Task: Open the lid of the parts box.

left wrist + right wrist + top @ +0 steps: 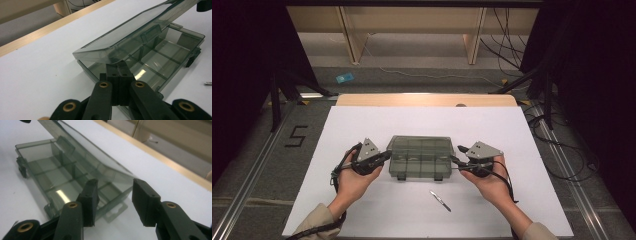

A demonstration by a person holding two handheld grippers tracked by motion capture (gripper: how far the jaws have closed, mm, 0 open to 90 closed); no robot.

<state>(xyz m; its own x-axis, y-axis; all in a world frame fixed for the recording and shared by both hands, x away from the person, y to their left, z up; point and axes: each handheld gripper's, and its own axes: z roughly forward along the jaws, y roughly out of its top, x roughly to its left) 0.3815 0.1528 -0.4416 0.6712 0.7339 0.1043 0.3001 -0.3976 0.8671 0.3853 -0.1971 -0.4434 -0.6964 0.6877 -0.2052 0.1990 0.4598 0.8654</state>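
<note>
A smoky clear compartment box sits mid-table on the white sheet. Its lid is tilted up off the base, and the compartments look empty. My left gripper is at the box's left end. Its tips are shut together and tucked under the lid's raised edge. My right gripper is at the box's right end. It stands open with the near corner of the base between its jaws, just below the lid. A hand holds each gripper.
A small slim metal tool lies on the sheet in front of the box, between the forearms. The wooden table edge runs along the far side. Cables, a blue item and a "5" mark are on the floor.
</note>
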